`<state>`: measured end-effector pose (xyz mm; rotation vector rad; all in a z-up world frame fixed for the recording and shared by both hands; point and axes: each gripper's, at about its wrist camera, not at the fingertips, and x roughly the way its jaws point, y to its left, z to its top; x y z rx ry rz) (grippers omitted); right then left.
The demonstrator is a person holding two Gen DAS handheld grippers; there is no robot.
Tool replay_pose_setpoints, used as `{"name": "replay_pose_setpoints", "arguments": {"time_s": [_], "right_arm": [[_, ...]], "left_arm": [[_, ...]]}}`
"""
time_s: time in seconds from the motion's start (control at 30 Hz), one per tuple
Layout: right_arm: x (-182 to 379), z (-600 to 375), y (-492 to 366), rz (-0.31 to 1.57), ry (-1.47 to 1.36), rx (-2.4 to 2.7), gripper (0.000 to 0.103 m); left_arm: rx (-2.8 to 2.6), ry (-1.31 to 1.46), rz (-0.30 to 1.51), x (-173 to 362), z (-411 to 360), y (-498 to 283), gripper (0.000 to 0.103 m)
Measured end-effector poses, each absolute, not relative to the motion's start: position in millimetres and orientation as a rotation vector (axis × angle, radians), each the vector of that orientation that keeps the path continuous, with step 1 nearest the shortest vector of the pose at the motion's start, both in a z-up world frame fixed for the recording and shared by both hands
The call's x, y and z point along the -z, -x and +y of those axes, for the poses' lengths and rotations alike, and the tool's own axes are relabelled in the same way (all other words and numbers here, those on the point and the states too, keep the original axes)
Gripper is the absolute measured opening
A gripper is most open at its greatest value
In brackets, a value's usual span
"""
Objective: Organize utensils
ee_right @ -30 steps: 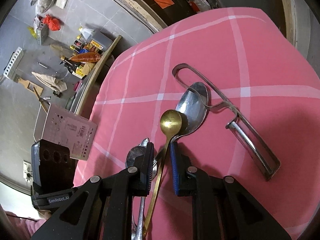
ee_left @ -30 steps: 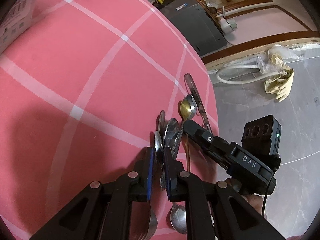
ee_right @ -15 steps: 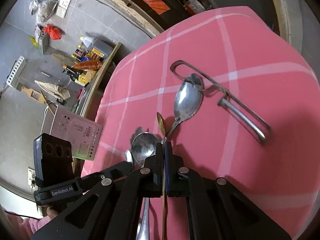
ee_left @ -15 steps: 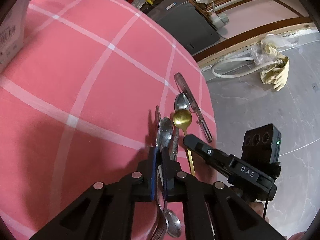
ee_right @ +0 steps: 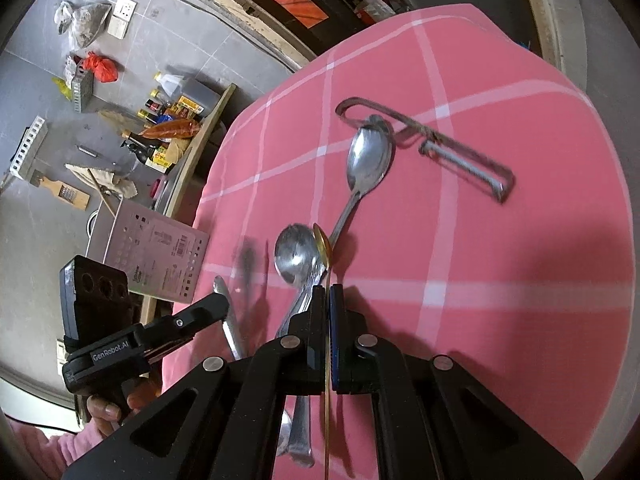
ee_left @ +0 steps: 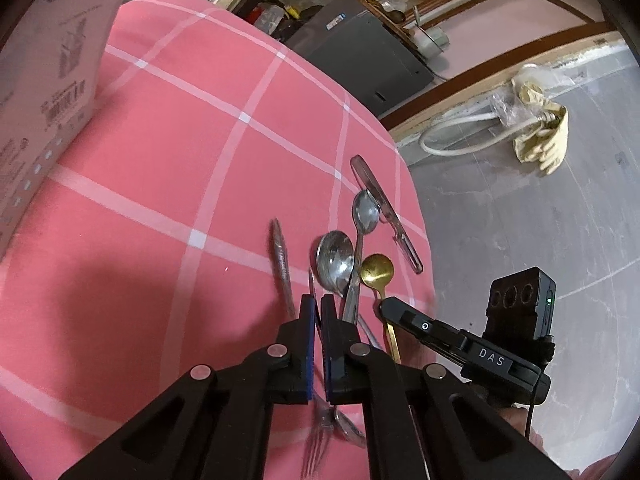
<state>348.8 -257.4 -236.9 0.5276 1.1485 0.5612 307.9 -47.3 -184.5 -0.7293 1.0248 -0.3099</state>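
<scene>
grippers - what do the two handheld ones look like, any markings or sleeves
Both are black with round silver screws and blue-lined jaws. The left gripper reads "GenRobot.AI", the right gripper reads "DAS" with a green light on its box. A pink sleeve shows at the left hand.

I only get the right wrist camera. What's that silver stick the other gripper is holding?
Observer: A fork. The left wrist view shows its tines hanging below the left gripper, whose jaws are shut on it.
Operator: Which way does my yellow one face?
Observer: The gold spoon in the right gripper shows its whole round bowl to the left camera.
Operator: Anything on the floor over there?
Observer: A yellowish glove beside a white hose.
</scene>
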Motion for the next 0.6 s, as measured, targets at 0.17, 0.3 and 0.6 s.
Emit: {"name": "replay_pose_setpoints", "arguments": {"time_s": [0.17, 0.3, 0.6], "right_arm": [[236, -255, -335, 1.150, -0.522, -0.546, 0.002], [230, -257, -325, 1.113, -0.556, -0.531, 0.002], [191, -276, -305, 0.930, -0.615, -0.454, 0.002]], "left_arm": [[0.314, 0.711, 1.031, 183, -43, -297, 0.003], [0.352, 0.717, 1.004, 173, -44, -292, 0.002], [0.399, 0.598, 0.914, 115, -52, -285, 0.002]]}}
